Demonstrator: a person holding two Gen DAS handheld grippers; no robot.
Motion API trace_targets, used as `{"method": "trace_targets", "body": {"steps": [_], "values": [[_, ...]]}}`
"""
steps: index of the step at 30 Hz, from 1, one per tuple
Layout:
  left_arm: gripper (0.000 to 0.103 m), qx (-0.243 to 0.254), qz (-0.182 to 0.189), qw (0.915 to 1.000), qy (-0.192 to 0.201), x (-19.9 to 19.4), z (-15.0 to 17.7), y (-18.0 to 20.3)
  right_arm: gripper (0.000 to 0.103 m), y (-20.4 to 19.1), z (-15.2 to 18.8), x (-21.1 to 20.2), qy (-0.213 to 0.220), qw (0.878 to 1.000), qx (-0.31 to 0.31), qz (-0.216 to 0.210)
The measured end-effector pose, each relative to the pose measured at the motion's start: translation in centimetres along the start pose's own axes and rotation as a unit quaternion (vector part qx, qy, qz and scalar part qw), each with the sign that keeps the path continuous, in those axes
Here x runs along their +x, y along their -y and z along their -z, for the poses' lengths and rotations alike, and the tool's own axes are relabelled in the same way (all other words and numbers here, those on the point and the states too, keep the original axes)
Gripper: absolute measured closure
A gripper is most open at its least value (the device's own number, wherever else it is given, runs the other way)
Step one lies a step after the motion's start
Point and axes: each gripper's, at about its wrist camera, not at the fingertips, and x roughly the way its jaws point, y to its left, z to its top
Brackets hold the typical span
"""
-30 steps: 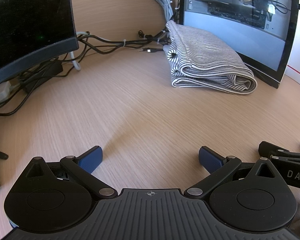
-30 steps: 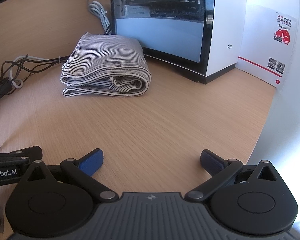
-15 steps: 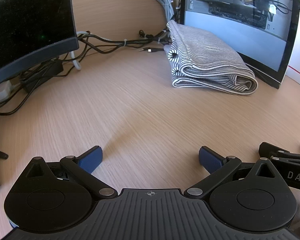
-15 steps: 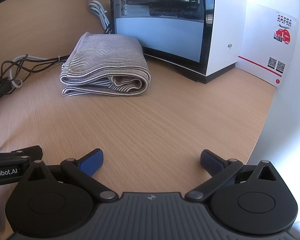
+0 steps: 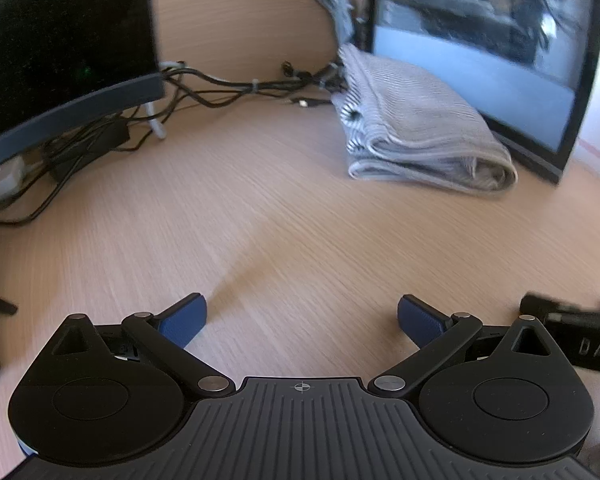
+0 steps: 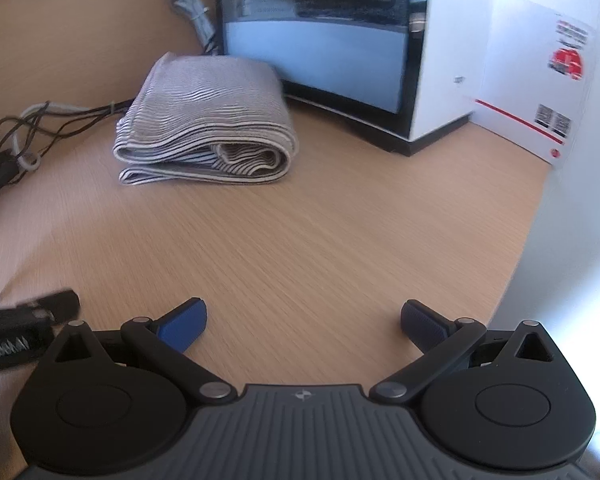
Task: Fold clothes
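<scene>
A striped black-and-white garment lies folded in a compact bundle on the wooden desk, against the glass-sided computer case. It also shows in the right wrist view. My left gripper is open and empty, low over the bare desk, well short of the bundle. My right gripper is open and empty too, beside the left one. The right gripper's body shows at the right edge of the left wrist view.
A dark monitor stands at the left with a tangle of cables behind it. The computer case stands at the back right. A white box with red print leans by the white wall on the right.
Both views have shifted slightly and blurred: the folded garment sits a little lower and closer in both. Both grippers stay open and empty.
</scene>
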Motion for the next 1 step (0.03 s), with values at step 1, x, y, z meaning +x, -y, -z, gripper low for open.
{"method": "trace_targets", "body": {"steps": [1], "values": [[0.0, -0.019, -0.004, 0.9997, 0.012, -0.89, -0.05, -0.76, 0.0, -0.02, -0.33, 0.09, -0.009, 1.0, -0.019, -0.023]]}}
